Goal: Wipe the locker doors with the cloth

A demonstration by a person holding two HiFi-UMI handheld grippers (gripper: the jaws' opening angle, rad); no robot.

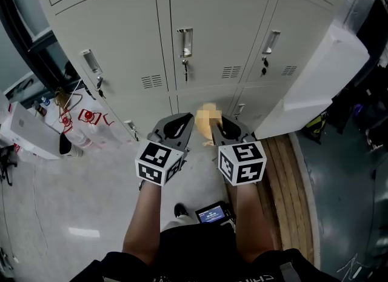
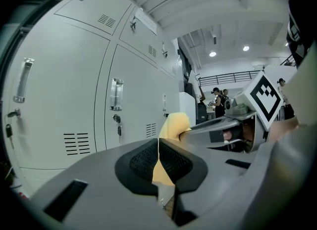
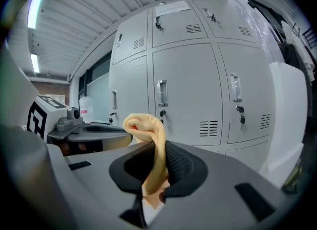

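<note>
Grey locker doors (image 1: pixel 221 26) fill the wall ahead, each with a metal handle (image 1: pixel 185 42) and a key lock. My two grippers are held side by side in front of the lower row. The right gripper (image 1: pixel 227 126) is shut on a yellow cloth (image 1: pixel 208 120), which bunches up above its pads (image 3: pixel 184 167) in the right gripper view as a rolled fold of cloth (image 3: pixel 143 125). The left gripper (image 1: pixel 179 123) is shut, its pads (image 2: pixel 141 161) meeting. Just past its tips hangs the cloth (image 2: pixel 176 125), held by the other gripper.
A white panel (image 1: pixel 321 74) leans against the lockers at the right, above wooden boards (image 1: pixel 285 171) on the floor. At the left stand a white box (image 1: pixel 27 132) and a bottle with cables (image 1: pixel 79 132). People stand far off down the hall (image 2: pixel 218 100).
</note>
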